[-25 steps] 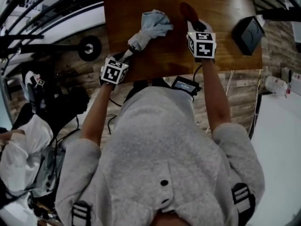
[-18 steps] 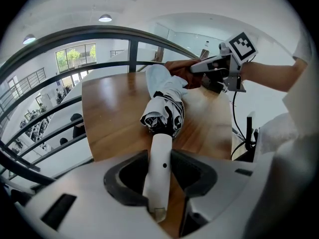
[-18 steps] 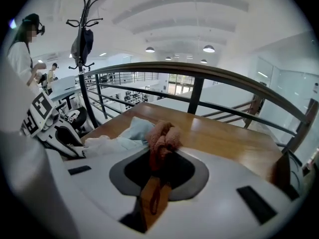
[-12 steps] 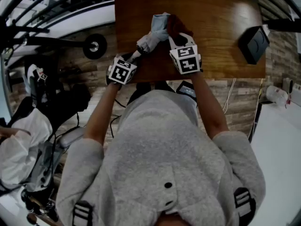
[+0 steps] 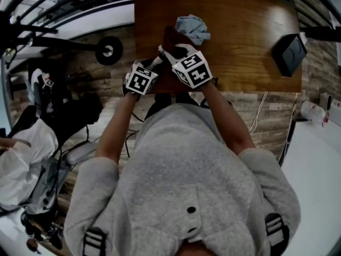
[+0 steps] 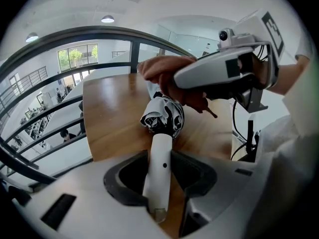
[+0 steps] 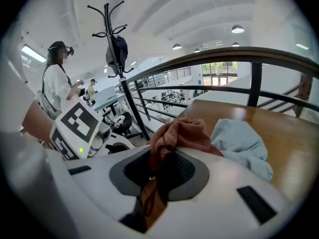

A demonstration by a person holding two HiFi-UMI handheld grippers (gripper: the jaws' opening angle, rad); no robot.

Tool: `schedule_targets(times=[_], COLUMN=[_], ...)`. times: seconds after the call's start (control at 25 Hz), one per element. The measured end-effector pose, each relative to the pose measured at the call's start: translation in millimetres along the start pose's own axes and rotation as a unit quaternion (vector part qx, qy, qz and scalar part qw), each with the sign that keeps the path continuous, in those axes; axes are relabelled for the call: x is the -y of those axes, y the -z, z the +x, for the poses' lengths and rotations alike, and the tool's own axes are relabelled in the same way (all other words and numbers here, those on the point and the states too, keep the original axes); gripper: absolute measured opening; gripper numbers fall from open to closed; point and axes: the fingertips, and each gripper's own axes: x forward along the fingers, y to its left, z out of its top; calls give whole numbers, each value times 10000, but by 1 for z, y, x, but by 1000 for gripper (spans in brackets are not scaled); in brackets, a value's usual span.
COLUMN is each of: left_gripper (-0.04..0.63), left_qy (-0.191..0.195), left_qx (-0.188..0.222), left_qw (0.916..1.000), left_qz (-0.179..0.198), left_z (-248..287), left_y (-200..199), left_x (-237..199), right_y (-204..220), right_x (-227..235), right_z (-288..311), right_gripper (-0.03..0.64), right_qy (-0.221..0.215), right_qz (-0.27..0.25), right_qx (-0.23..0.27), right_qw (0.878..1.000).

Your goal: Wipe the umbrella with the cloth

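Note:
A folded umbrella lies on the wooden table. Its white handle sits between the jaws of my left gripper, which is shut on it. The patterned folds bunch just past the handle, and the loose light-blue canopy spreads at the far end. My right gripper is shut on a reddish-brown cloth, right beside the left gripper. The cloth rests over the umbrella's middle. In the right gripper view the light-blue canopy lies just beyond the cloth.
A black box sits at the table's right edge. A dark railing runs past the table's far side. A person and a coat stand are off to the left. A white bag lies on the floor.
My right gripper carried the cloth leftward across the table onto the umbrella's middle, ending next to the left gripper. The left gripper and the handle stayed put.

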Motion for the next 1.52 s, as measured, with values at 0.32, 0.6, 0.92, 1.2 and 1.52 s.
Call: schedule_targets(times=[0.32, 0.6, 0.92, 1.2, 1.52], left_gripper=[156, 156, 161, 163, 158], left_qy=[-35, 13, 193, 165, 12], left_qx=[76, 45, 7, -60, -143], left_qw=[10000, 10000, 9997, 9998, 9993], left_qz=[-9, -39, -137, -30, 337], left_z=[1, 1, 7, 10, 9], left_y=[-3, 1, 3, 5, 5], left_x=[0, 1, 2, 4, 15], right_y=[-61, -17, 49, 83, 39], right_x=[-20, 69, 113, 171, 176], right_z=[4, -8, -58, -117, -130], right_gripper=[71, 71, 71, 71, 71], right_qy=[-1131, 414, 1018, 2072, 2397], right_qz=[1527, 3107, 3729, 3770, 2801], right_qx=[1224, 1181, 1031, 1135, 1378], right_qw=[9741, 9422, 9165, 8956, 9193])
